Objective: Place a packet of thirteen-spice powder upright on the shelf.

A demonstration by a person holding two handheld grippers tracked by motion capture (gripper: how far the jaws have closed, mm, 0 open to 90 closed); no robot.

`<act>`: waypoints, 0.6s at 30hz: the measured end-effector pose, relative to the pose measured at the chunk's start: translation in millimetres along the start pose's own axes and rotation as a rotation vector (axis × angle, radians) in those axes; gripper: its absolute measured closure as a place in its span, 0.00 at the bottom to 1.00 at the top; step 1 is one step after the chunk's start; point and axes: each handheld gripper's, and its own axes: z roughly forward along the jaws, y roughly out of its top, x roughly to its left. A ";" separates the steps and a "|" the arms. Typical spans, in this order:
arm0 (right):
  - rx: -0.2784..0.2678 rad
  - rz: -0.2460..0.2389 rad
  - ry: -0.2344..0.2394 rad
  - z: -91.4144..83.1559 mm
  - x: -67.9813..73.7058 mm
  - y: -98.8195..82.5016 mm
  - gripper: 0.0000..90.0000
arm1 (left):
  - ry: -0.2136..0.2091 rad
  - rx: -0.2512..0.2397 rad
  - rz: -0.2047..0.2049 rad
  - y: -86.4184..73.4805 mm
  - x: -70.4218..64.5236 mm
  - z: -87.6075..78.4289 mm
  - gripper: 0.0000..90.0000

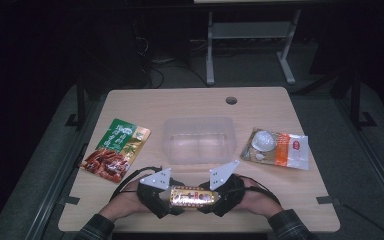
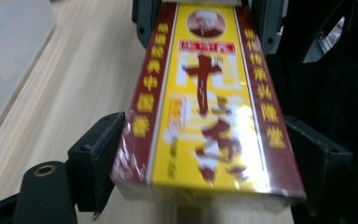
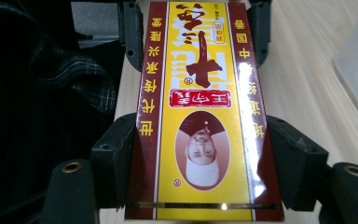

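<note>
A long yellow and dark-red box (image 1: 192, 196) with a portrait and red characters hangs level between my two grippers, just above the table's near edge. My left gripper (image 1: 172, 197) holds its left end. In the left gripper view both black pads (image 2: 98, 154) lie against the long sides of the box (image 2: 205, 116), and my left gripper (image 2: 205, 154) is shut on it. My right gripper (image 1: 215, 197) holds the other end. In the right gripper view my right gripper (image 3: 200, 158) is also shut on the box (image 3: 200, 116), a pad (image 3: 116, 154) pressed to each side.
A clear plastic tub (image 1: 199, 140) stands mid-table, just beyond the grippers. A green and red snack pouch (image 1: 115, 149) lies to the left, and a white and orange packet (image 1: 277, 148) to the right. A cable hole (image 1: 231, 100) sits near the far edge.
</note>
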 end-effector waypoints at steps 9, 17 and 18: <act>-0.007 0.002 0.005 2.0 -0.3 0.0 0.35 | -0.009 -0.015 0.002 -0.5 0.2 -2.9 0.32; -0.010 -0.010 0.005 2.4 0.3 -0.2 0.35 | -0.013 0.001 0.020 -0.4 0.2 -3.3 0.34; -0.011 -0.013 0.004 2.5 0.1 -0.2 0.35 | -0.016 -0.006 0.012 -0.5 -0.1 -2.9 0.34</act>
